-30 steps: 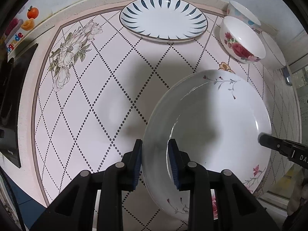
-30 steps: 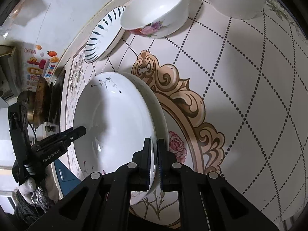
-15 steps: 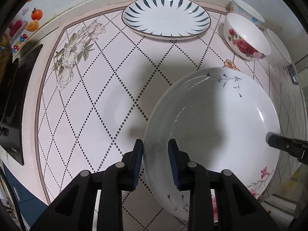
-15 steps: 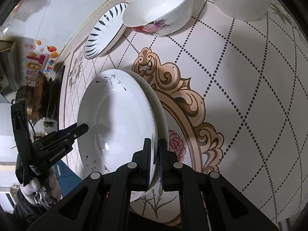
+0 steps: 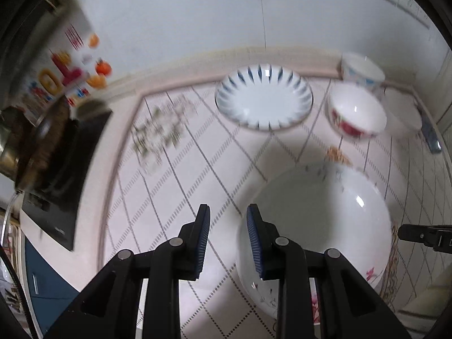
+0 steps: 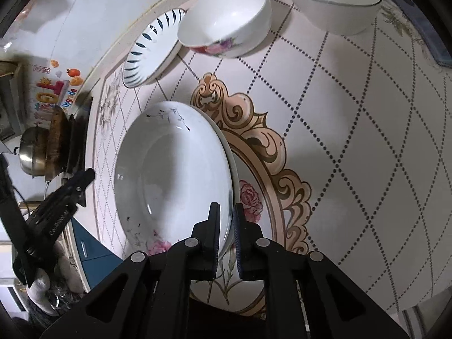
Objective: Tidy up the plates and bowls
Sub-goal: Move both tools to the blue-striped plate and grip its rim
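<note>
A wide white plate with small flower sprigs [image 5: 316, 220] [image 6: 169, 175] lies on the patterned counter mat [image 6: 353, 141]. My right gripper [image 6: 226, 226] is shut on its right rim, a thin edge pinched between the pads. In the left wrist view that gripper [image 5: 423, 236] pokes in from the right edge. My left gripper [image 5: 228, 240] hangs above and to the left of the plate. Its jaws stand a little apart with only the mat showing between them. From the right wrist it appears as a dark gripper [image 6: 83, 179] left of the plate.
At the back stand a blue-striped plate [image 5: 264, 99], a rose-painted bowl [image 5: 356, 113], a blue-dotted bowl [image 5: 361, 69] and a dark-rimmed white bowl [image 6: 330, 0]. A dark flat object [image 6: 421, 25] lies at the far right. A black cooktop [image 5: 62, 175] and a steel pot [image 6: 31, 152] stand to the left.
The left gripper has come up off the plate's left rim, which was between its jaws, and tipped upward toward the wall. The right gripper keeps its hold on the rim.
</note>
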{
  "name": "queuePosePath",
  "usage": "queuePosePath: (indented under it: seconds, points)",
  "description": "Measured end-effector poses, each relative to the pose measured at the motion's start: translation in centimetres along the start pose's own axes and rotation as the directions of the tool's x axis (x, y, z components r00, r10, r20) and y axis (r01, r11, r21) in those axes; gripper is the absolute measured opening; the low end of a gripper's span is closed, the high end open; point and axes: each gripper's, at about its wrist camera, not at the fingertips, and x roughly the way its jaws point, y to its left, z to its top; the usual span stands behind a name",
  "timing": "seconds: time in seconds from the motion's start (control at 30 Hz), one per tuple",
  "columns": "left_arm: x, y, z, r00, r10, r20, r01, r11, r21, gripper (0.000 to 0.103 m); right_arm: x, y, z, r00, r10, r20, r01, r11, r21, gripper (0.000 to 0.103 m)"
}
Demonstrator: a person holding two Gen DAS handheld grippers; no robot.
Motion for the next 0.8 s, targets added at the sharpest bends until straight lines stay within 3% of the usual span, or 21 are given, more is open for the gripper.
queuePosePath:
  seconds: [0.2,0.4,0.43,0.57,0.7,0.8]
  points:
    - [-1.9,1.1,2.7,0.996,0.014,0.092,-0.013,1.000,-0.014,0.024,-3.7,2.0,1.7,0.997,0.030,0.064,-0.028,0.999,-0.035,0.012]
    - [-1.3,2.2,6.9,0.992,-0.007,0.125,0.010,1.000,-0.025,0.026,-6.6,6.5,6.2,0.987,0.066,0.148,-0.051,0.993,-0.104,0.013]
    - [-0.9,2.6,7.9,0.992,-0.026,0.122,0.031,0.999,-0.037,0.026,-6.8,7.2,6.9,0.985,0.067,0.158,-0.050,0.993,-0.109,0.018]
    - [2.3,4.4,12.1,0.990,-0.126,0.061,0.131,0.988,-0.079,0.033,-6.7,10.0,11.7,0.981,0.074,0.181,-0.053,0.991,-0.119,0.044]
    - [8.3,6.5,15.4,0.978,-0.203,-0.036,0.195,0.967,-0.165,0.033,-4.8,11.5,17.0,0.985,0.050,0.167,-0.031,0.993,-0.114,0.044]
    - [13.5,7.7,16.6,0.953,-0.274,-0.127,0.240,0.942,-0.237,0.033,-2.0,11.8,20.9,0.990,0.009,0.139,0.003,0.996,-0.086,0.044]
